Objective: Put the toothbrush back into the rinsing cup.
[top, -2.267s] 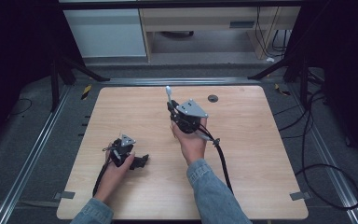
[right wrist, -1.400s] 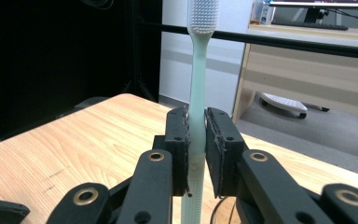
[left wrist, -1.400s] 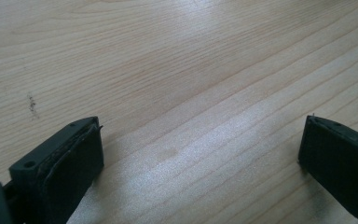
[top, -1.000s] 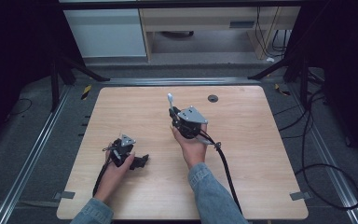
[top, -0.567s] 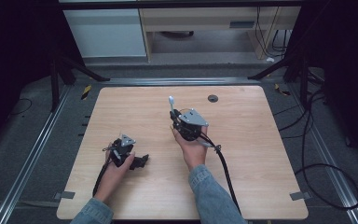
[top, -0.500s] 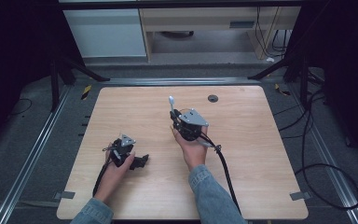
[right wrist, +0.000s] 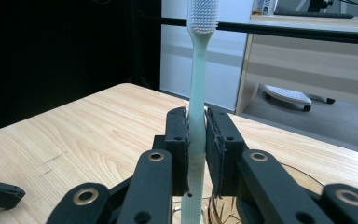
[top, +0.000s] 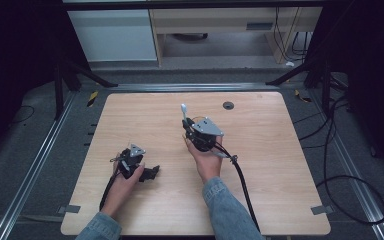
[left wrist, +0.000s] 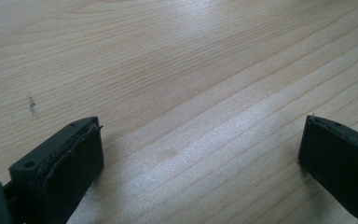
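— What are your right tongs (right wrist: pixel 196 149) doing?

— You are clamping them on a pale green toothbrush (right wrist: pixel 196 100), which is standing upright with its white bristle head at the top centre of the right gripper view. In the high view you are holding it near the middle of the bench (top: pixel 280 165), brush head pointing toward the upper part of the frame.

— And what is sitting below it?

— A clear glass rim (right wrist: pixel 307 175) is showing at the lower edge, just under the brush handle (I cannot tell if they are touching).

— Your left tongs (left wrist: pixel 200 154)?

— You are resting them wide open over bare wood at the lower left of the high view, gripping nothing.
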{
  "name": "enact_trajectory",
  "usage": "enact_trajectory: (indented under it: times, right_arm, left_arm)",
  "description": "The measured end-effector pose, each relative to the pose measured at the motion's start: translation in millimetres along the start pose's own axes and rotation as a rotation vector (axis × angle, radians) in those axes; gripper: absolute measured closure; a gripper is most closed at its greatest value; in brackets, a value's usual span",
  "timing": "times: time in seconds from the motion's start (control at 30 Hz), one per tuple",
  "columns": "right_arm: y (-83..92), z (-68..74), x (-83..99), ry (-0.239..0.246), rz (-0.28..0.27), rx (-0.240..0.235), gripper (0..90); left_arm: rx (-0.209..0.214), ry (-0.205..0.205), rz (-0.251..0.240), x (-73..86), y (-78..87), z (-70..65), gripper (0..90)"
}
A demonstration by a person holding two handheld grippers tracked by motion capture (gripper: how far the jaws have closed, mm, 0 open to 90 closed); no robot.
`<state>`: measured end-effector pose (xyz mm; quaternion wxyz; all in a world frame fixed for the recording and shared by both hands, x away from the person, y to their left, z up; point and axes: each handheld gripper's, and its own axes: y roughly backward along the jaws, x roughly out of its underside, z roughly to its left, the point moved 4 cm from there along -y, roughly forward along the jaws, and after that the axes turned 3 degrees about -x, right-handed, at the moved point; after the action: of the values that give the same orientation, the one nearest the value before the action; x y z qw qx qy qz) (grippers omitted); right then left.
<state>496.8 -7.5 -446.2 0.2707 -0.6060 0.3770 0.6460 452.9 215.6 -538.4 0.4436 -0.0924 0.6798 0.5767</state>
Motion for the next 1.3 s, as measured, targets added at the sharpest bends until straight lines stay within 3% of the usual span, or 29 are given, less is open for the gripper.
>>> enact_trajectory:
  times: [1.3]
  right_arm:
    - [1.3,1.8,16.2,-0.003,-0.006,-0.032,79.4]
  left_arm:
    - [0.0,0.0,0.0,0.0,0.0,0.0,0.0]
